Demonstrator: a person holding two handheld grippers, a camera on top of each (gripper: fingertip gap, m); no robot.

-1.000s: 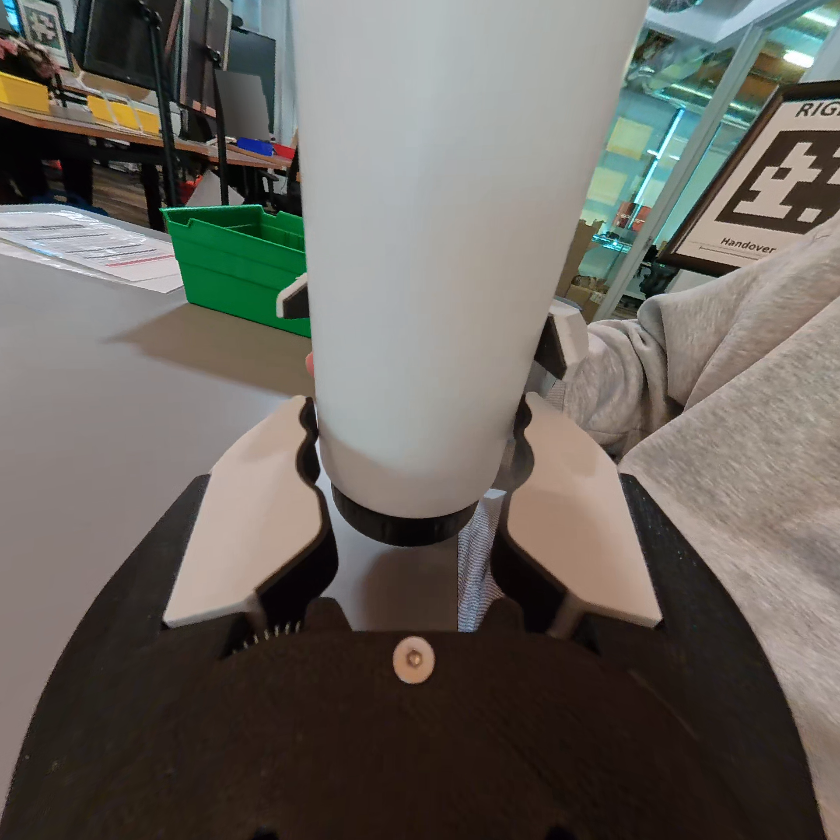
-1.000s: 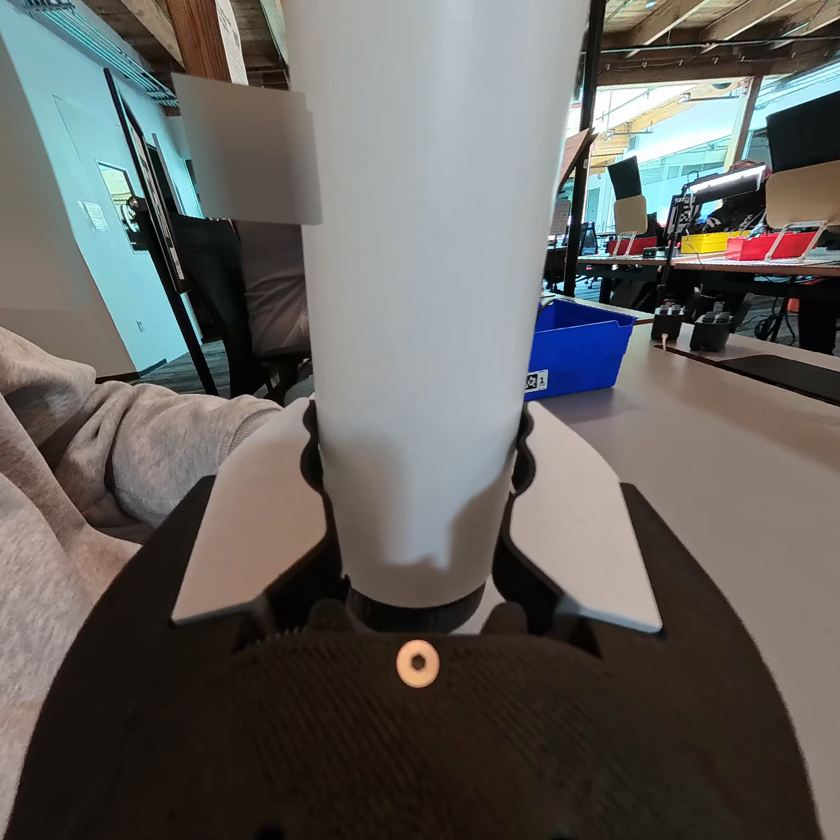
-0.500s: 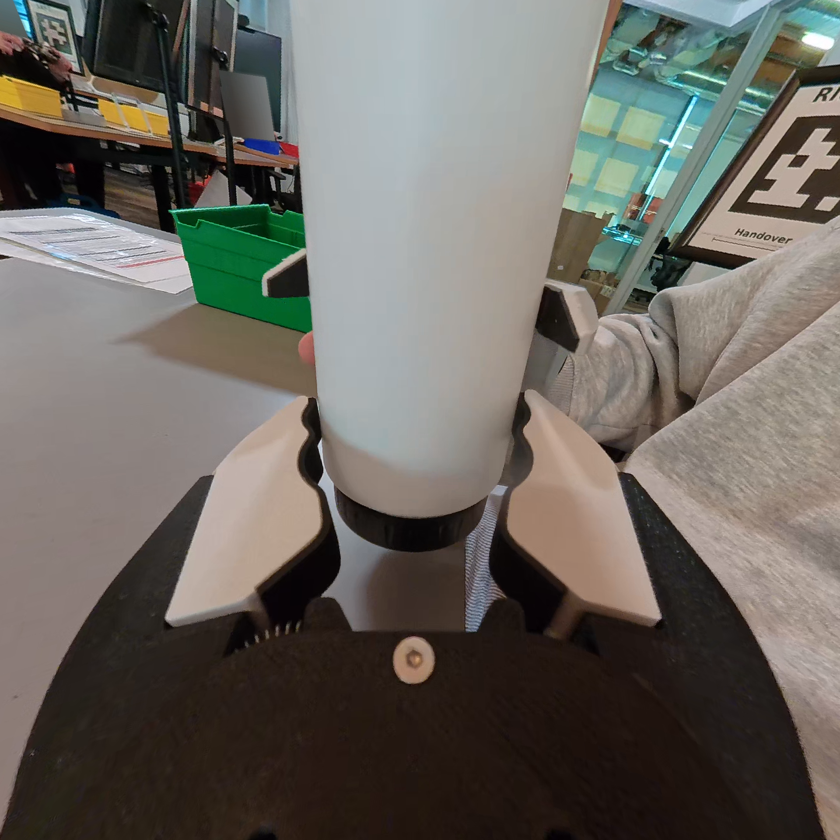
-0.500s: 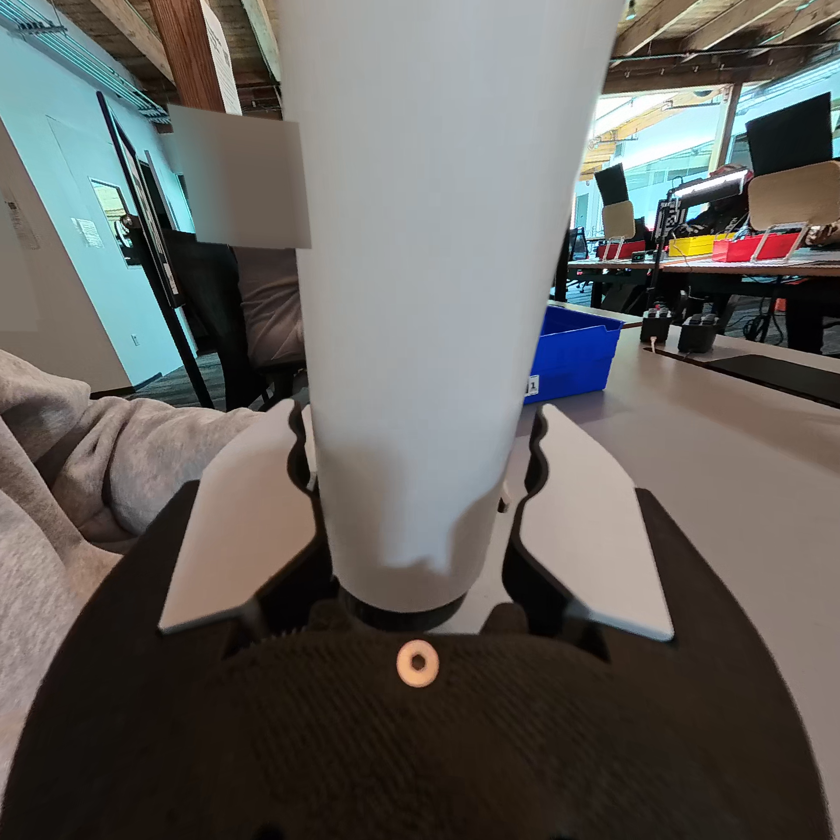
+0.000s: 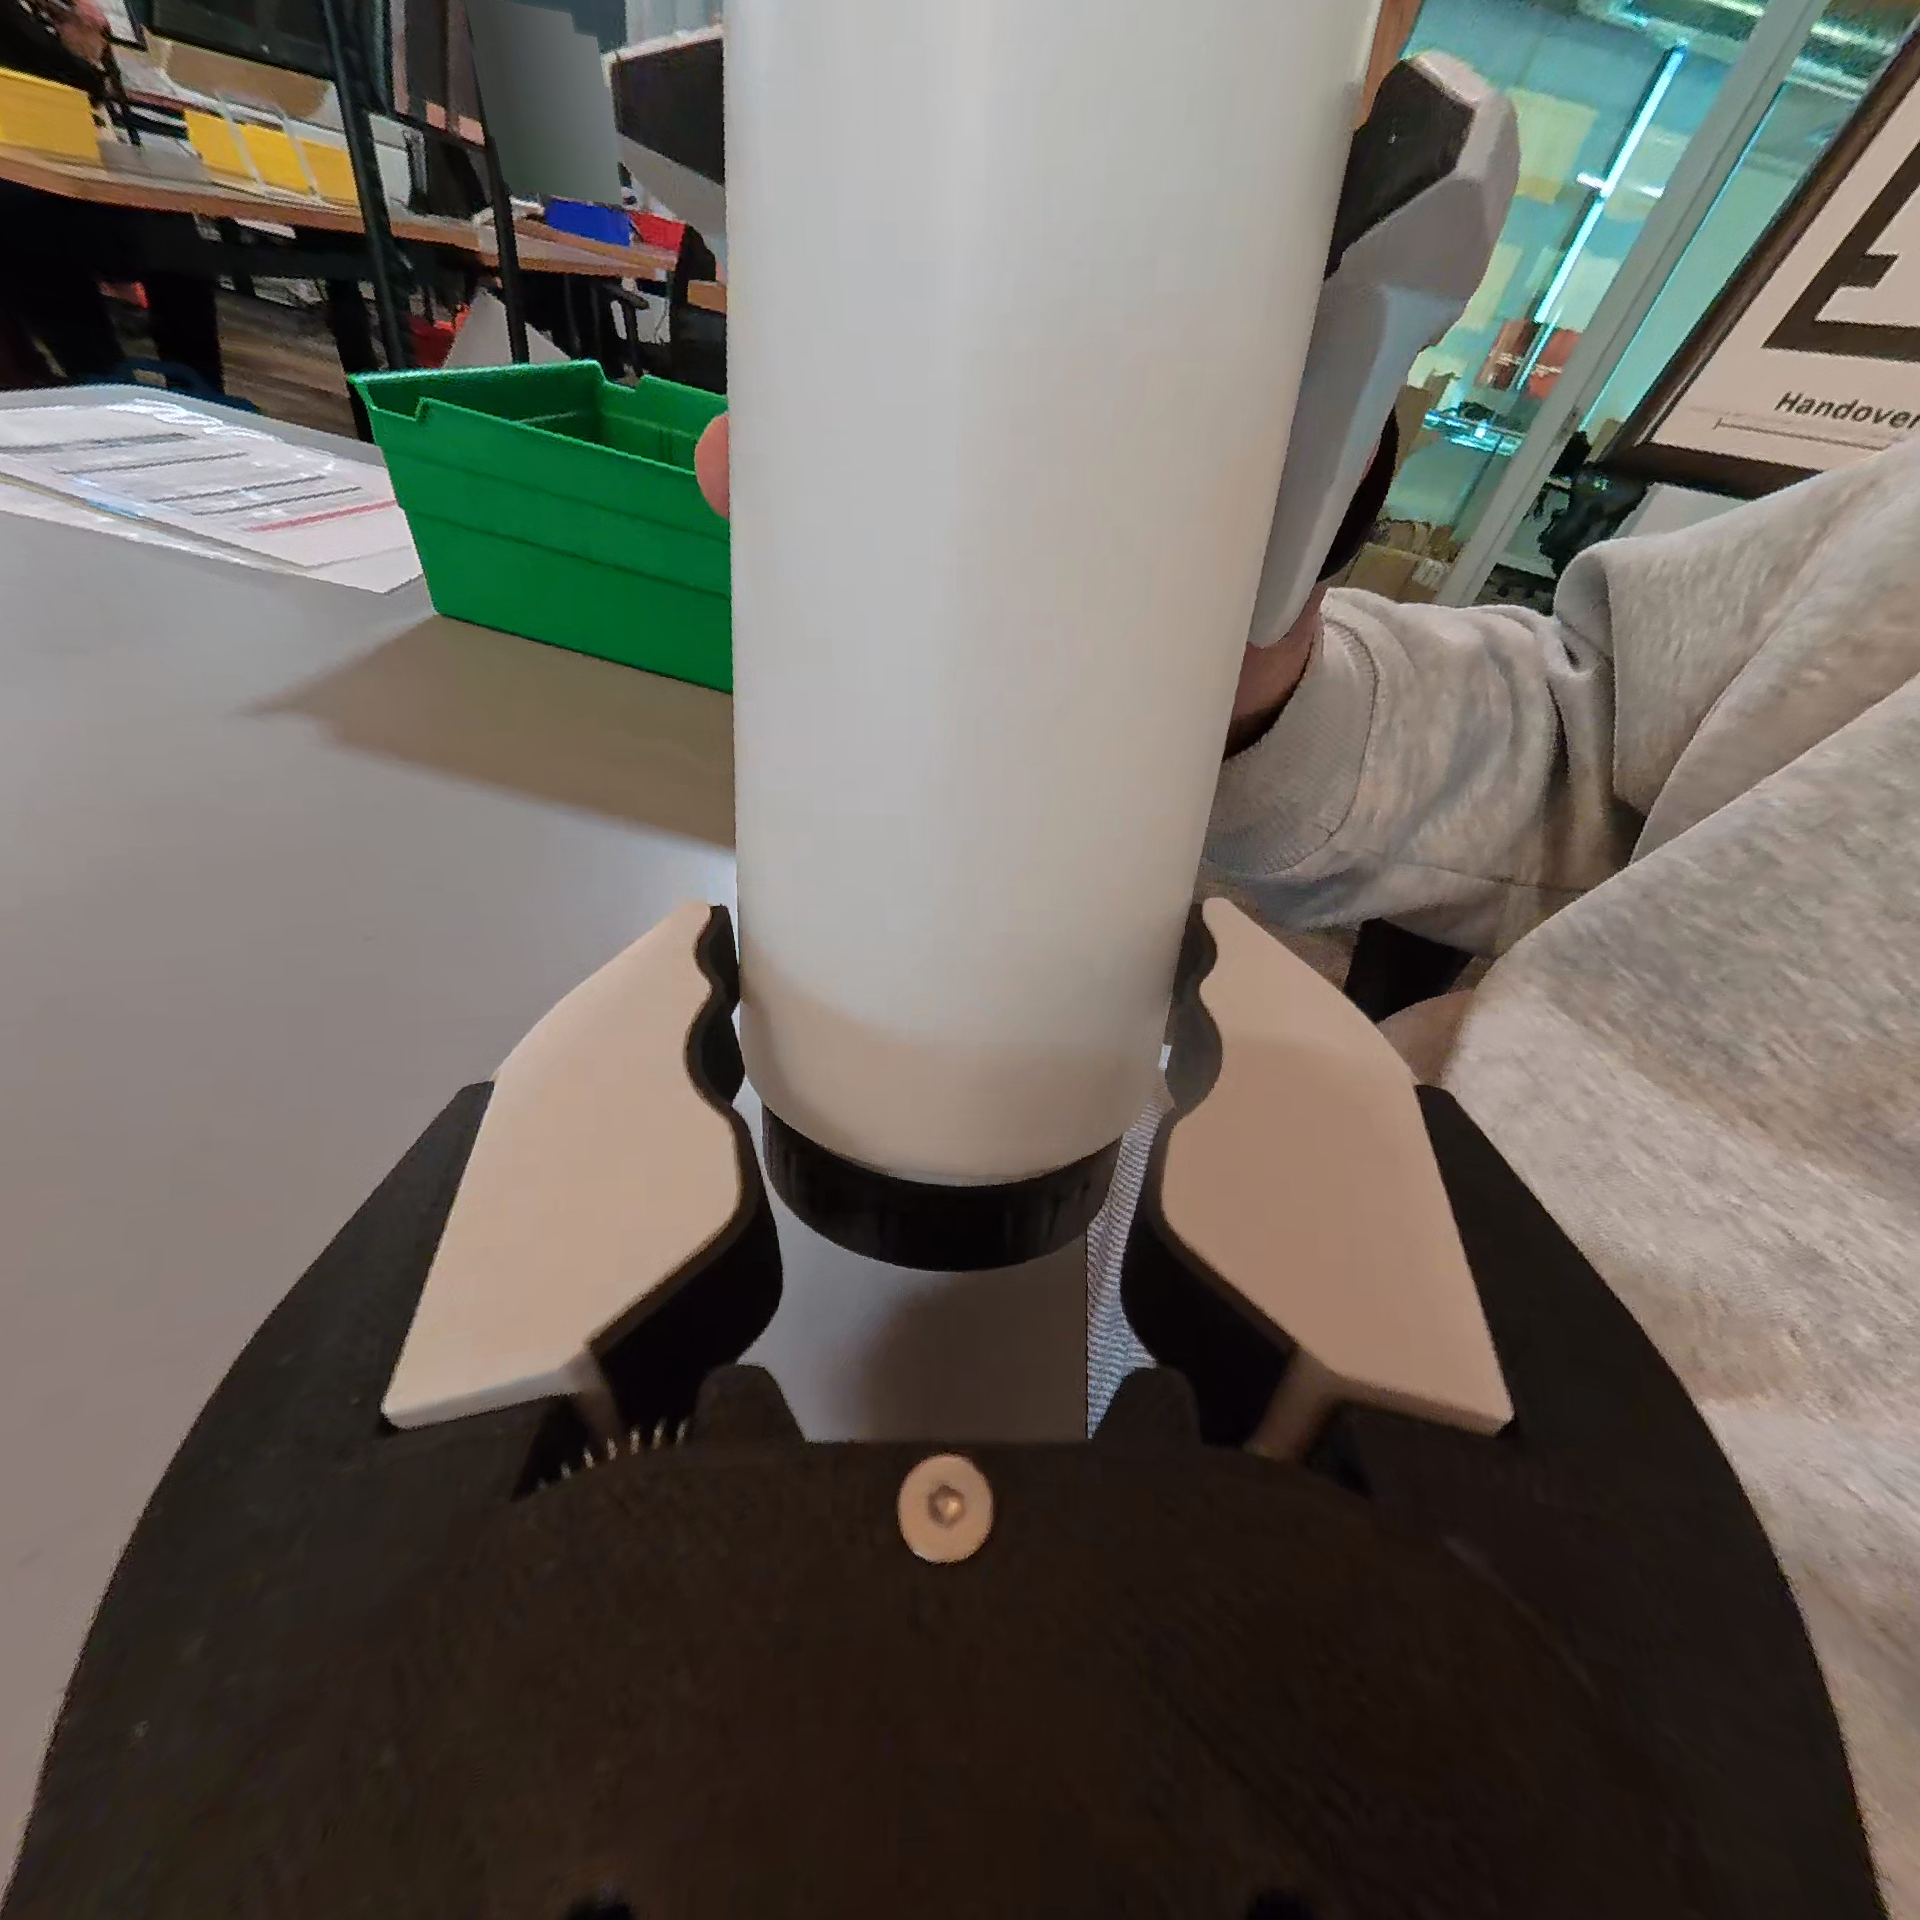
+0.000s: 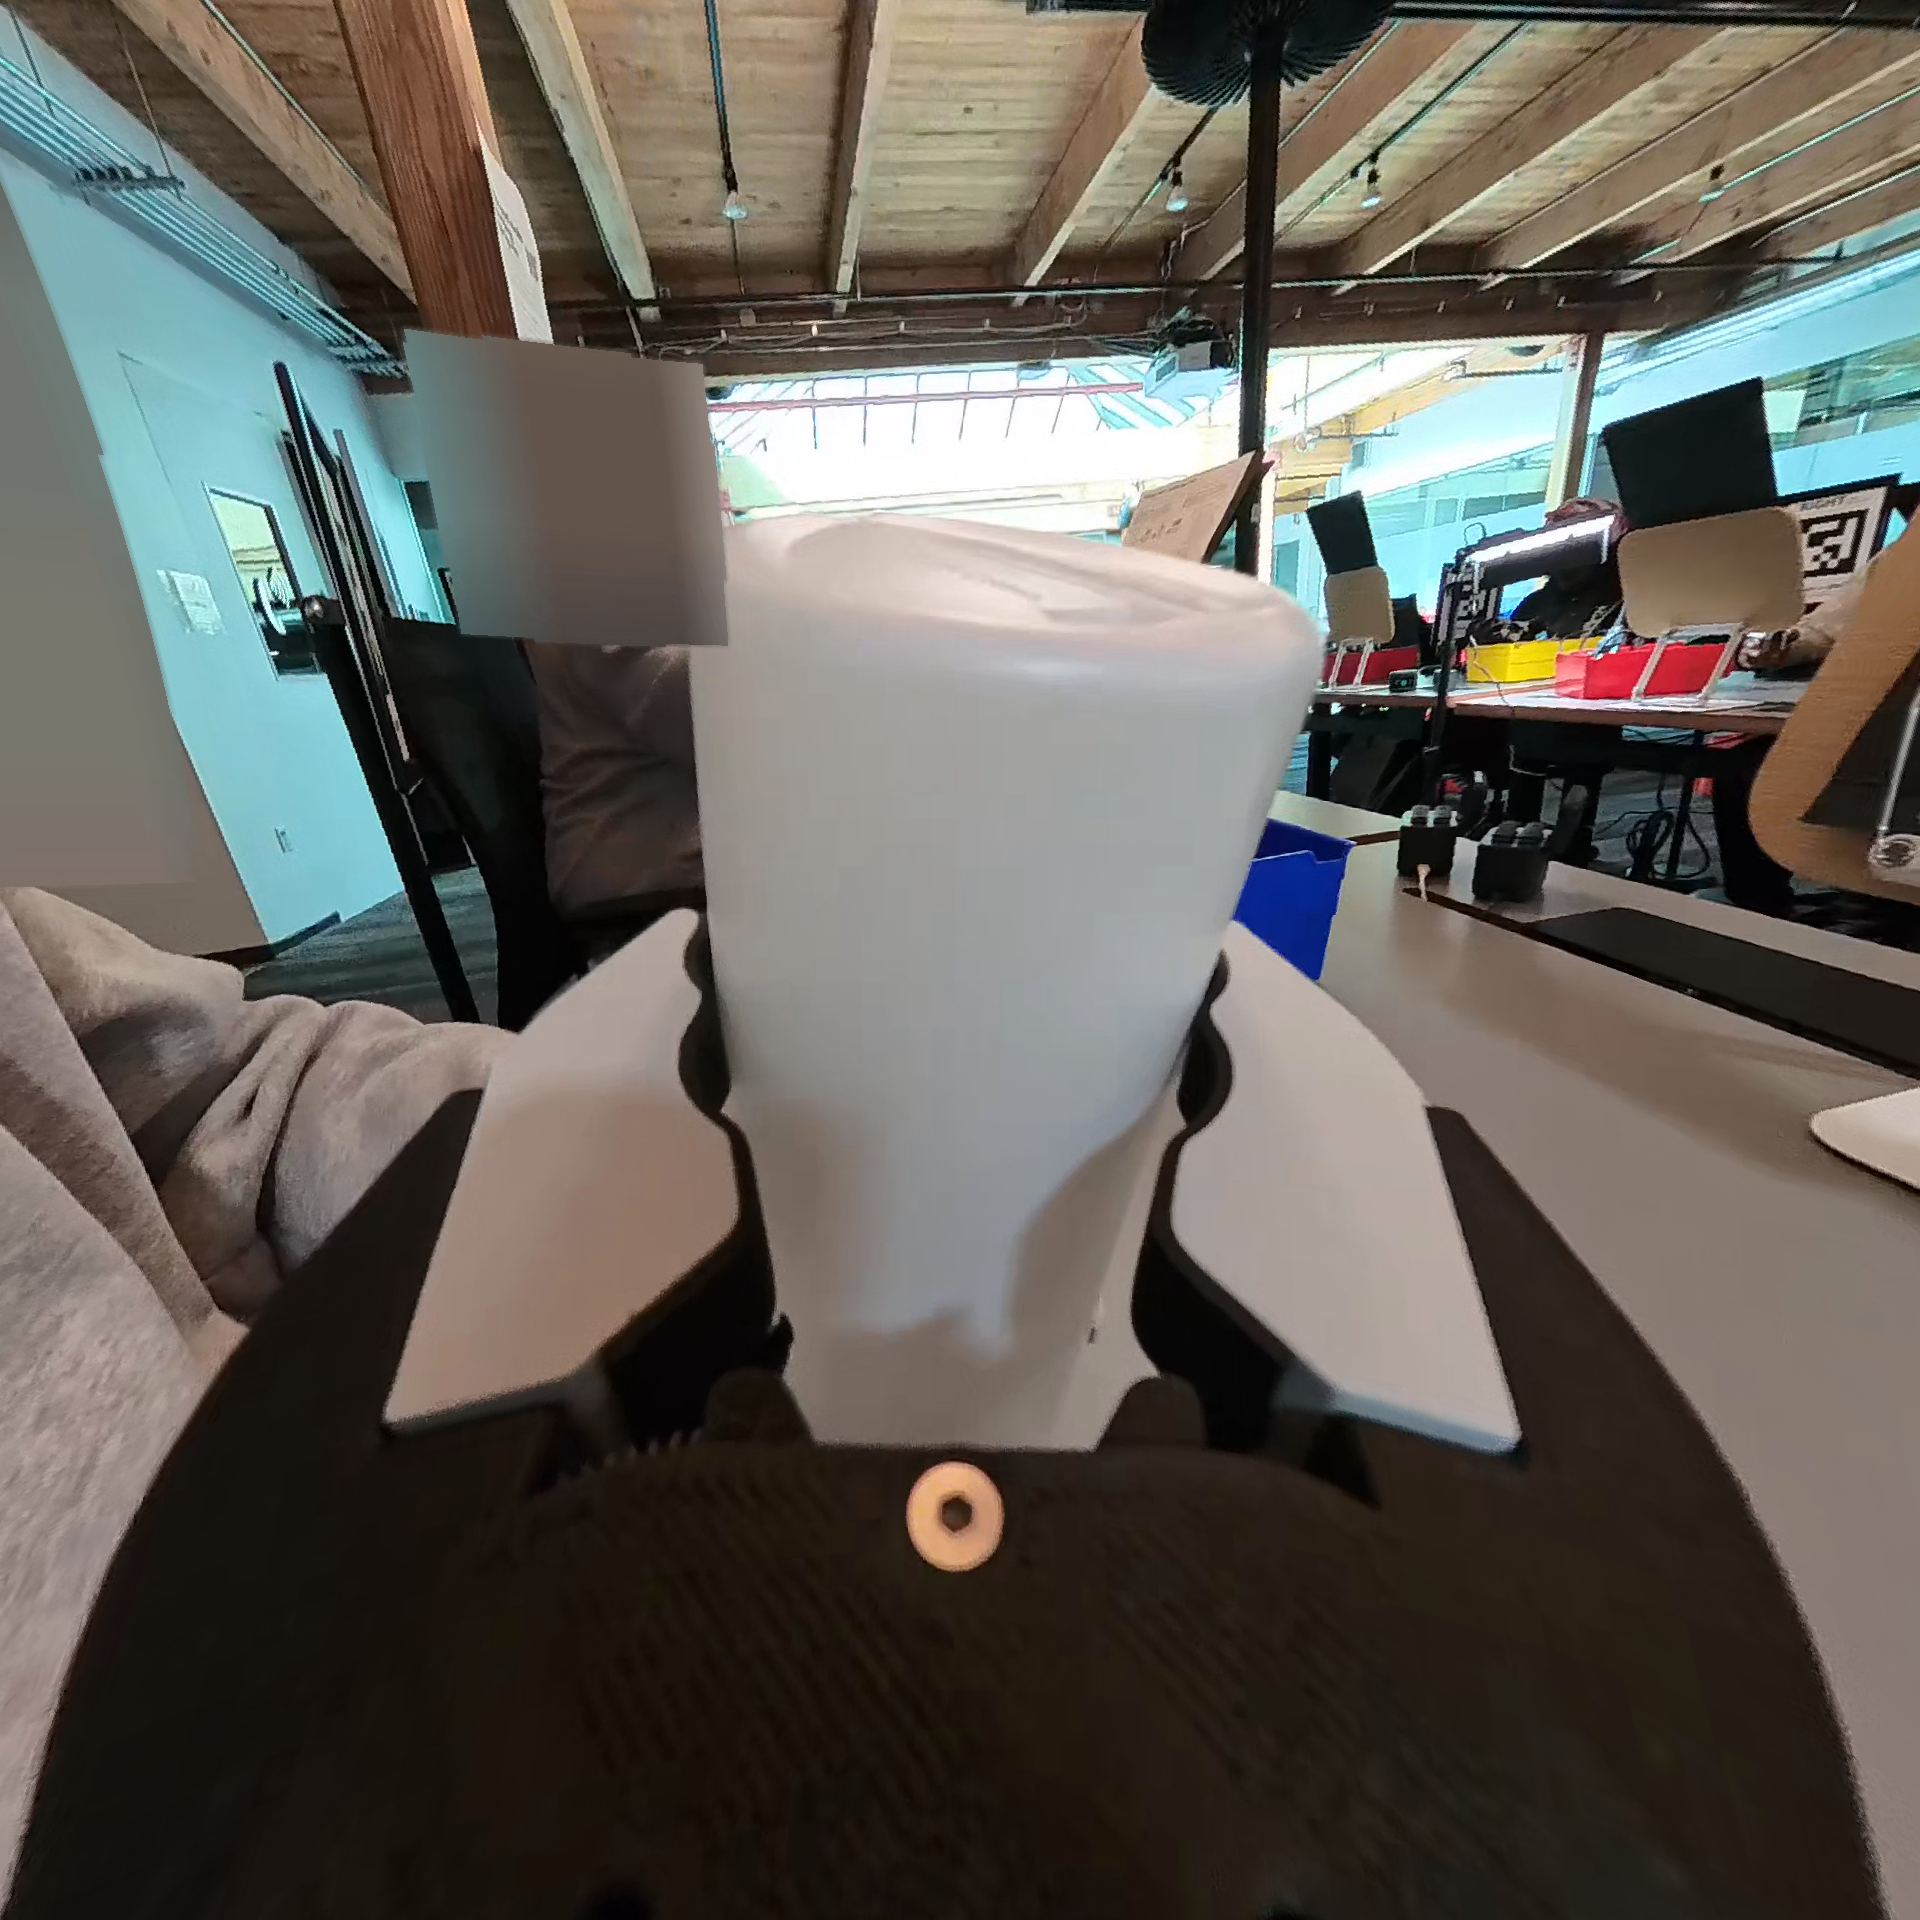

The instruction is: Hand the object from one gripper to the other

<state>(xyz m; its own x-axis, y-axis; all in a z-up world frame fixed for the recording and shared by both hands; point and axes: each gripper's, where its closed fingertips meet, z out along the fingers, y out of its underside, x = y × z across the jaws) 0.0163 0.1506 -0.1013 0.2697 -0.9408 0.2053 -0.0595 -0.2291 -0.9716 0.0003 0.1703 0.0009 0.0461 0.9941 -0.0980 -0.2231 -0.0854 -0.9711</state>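
A white bottle (image 5: 987, 623) with a black cap (image 5: 925, 1205) is held upright with the cap down. My left gripper (image 5: 951, 966) is shut on it just above the cap. In the right wrist view the bottle (image 6: 987, 883) rises between the fingers of my right gripper (image 6: 951, 997), and its flat far end shows at the top. The right jaws stand loosely around it, high on its body. One right finger (image 5: 1392, 312) shows beside the upper bottle in the left wrist view.
A green bin (image 5: 551, 520) and papers (image 5: 197, 478) sit on the grey table (image 5: 260, 935). A person's grey sleeve (image 5: 1558, 831) is on the right. A blue bin (image 6: 1294, 894) and a black mat (image 6: 1714, 977) lie further along the table. Tip to tip, the grippers are about 10 cm apart.
The right gripper loosened its hold and slid up the bottle toward the far end. The cap has left its view. The left gripper kept its grip near the cap.
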